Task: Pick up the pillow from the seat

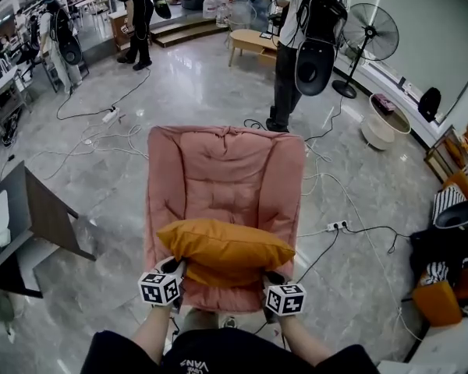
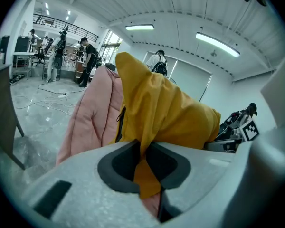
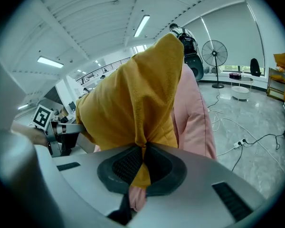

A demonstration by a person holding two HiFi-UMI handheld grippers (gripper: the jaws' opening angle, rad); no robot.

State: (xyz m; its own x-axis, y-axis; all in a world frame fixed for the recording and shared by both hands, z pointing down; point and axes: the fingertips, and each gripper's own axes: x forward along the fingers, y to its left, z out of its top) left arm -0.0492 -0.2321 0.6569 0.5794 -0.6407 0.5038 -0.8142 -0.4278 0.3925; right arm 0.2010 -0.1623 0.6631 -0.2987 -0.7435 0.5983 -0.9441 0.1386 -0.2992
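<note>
Pillow [image 1: 225, 249]: one | chair [image 1: 226, 170]: one | left gripper [image 2: 143, 151], right gripper [image 3: 143, 151]: fingers clamped on pillow corners

My head camera looks steeply down on the chair [image 1: 226, 170] from above. Cameras on my left tool [image 2: 145, 151] and right tool [image 3: 143, 151] sit close behind the jaws, looking forward; all three share the pillow [image 1: 226, 246].

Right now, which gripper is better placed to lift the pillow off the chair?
Neither has the edge: the left gripper pinches the pillow at its left corner, the right gripper at its right corner, both shut on the yellow fabric over the chair. Lifting together looks best.
</note>
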